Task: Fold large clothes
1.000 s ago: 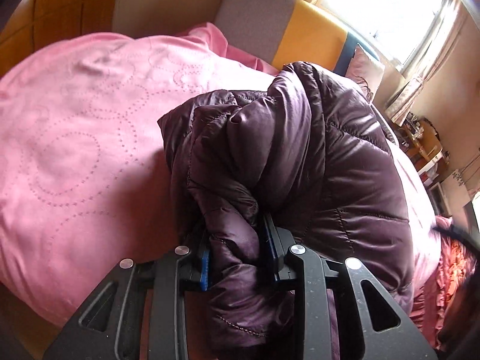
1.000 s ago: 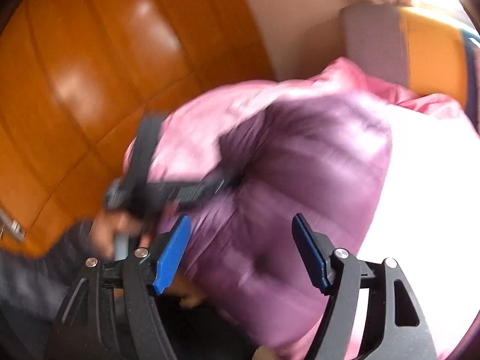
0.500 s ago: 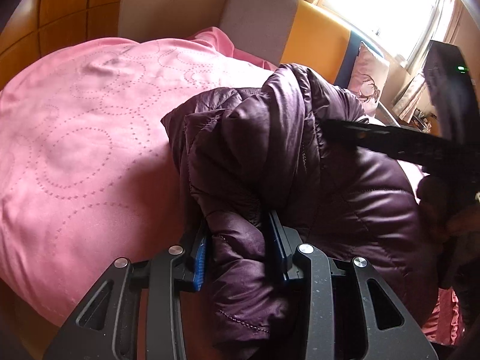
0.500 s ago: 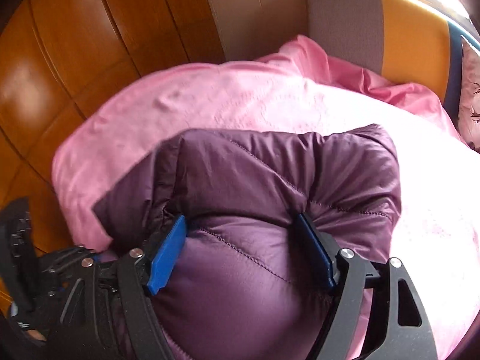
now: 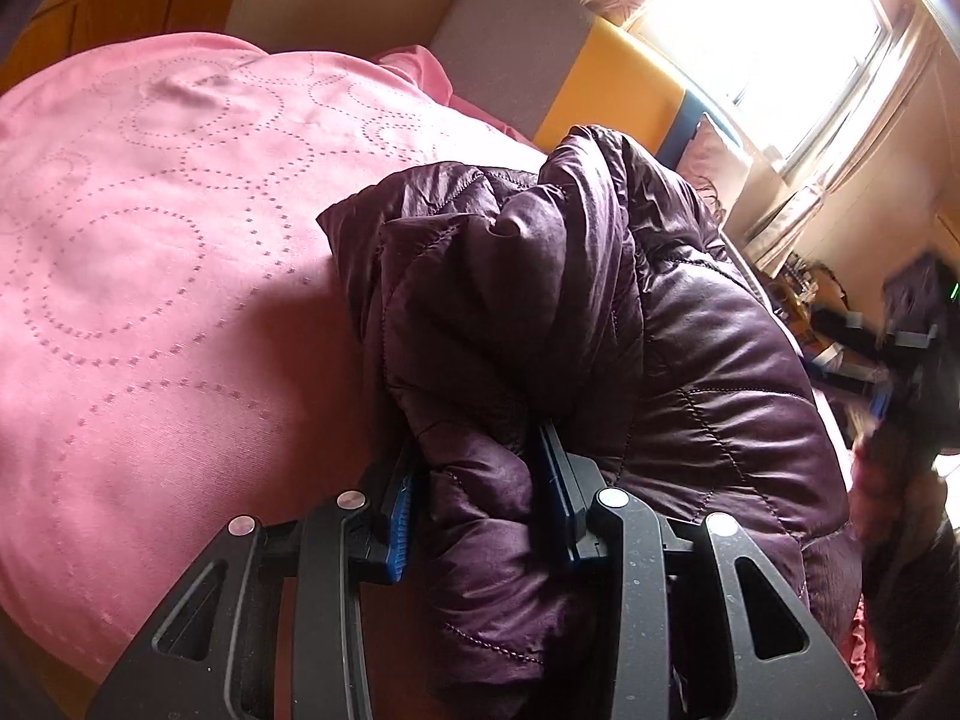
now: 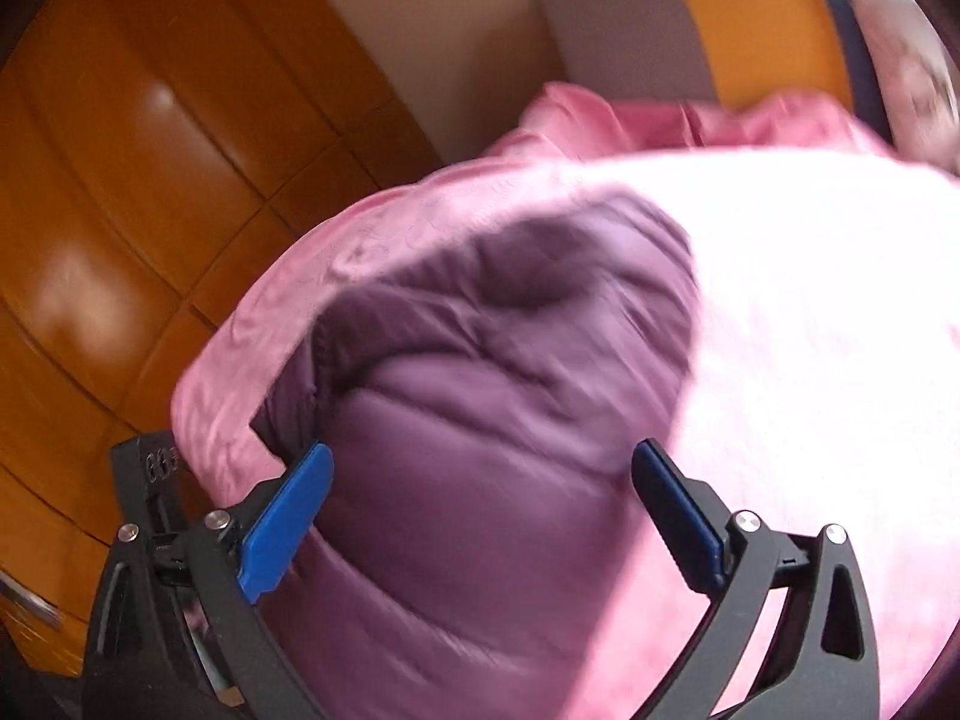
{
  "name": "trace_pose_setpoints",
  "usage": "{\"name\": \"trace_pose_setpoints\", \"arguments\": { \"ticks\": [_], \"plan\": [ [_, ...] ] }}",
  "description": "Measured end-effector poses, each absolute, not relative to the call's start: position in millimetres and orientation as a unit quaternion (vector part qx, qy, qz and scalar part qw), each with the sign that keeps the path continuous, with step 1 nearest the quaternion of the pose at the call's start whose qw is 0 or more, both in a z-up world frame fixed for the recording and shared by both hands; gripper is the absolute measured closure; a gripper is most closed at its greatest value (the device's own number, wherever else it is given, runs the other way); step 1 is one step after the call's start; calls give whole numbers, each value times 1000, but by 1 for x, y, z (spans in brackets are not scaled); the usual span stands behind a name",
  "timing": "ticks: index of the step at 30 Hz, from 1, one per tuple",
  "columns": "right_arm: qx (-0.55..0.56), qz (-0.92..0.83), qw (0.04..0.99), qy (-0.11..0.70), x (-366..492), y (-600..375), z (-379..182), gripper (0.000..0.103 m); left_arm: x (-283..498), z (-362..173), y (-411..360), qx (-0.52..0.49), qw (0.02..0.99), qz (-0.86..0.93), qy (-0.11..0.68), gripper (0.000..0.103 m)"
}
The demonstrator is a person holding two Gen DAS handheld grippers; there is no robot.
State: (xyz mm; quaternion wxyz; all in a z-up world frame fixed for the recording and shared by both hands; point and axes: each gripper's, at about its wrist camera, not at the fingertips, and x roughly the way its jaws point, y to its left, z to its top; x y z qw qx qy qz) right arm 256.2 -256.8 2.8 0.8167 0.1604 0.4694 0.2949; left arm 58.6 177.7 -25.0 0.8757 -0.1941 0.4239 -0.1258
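Note:
A dark purple quilted puffer jacket (image 5: pixel 600 312) lies bunched on a pink quilted bedspread (image 5: pixel 156 252). My left gripper (image 5: pixel 480 492) is shut on a thick fold of the jacket at its near edge. In the right wrist view the jacket (image 6: pixel 480 450) fills the lower middle, blurred. My right gripper (image 6: pixel 480 504) is open, its blue pads wide apart on either side of the jacket's bulk. The right gripper also shows blurred at the right edge of the left wrist view (image 5: pixel 912 348).
A grey and yellow headboard (image 5: pixel 576 60) stands behind the bed, with a bright window (image 5: pixel 780 18) and curtains to the right. An orange wooden wardrobe (image 6: pixel 150 210) stands left of the bed. A cluttered shelf (image 5: pixel 810 300) is at the far right.
My right gripper has drawn back from the jacket and swung, its view now blurred. In the left wrist view it has moved off the jacket to the right edge. My left gripper keeps its hold.

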Motion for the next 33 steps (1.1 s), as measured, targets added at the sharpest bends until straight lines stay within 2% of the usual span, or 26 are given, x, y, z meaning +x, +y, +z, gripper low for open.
{"name": "trace_pose_setpoints", "arguments": {
  "ticks": [8,10,12,15,21,28,33],
  "plan": [
    [267,357,739,505,259,-270,-36,4,57,-33,189,-257,860,-148,415,68],
    [271,362,737,502,259,-276,-34,11,53,-36,192,-286,853,-154,410,69],
    [272,370,741,491,254,-284,-24,35,50,-35,191,-305,848,-163,402,72],
    [261,377,756,467,245,-297,-5,46,49,-27,180,-317,843,-181,395,74],
    [263,346,795,423,228,-354,22,48,71,-11,128,-301,832,-237,402,74],
    [282,240,844,387,207,-483,33,48,131,10,-10,-206,814,-329,432,75],
    [284,158,861,391,194,-557,16,47,157,16,-116,-119,803,-365,456,75]
  ]
}}
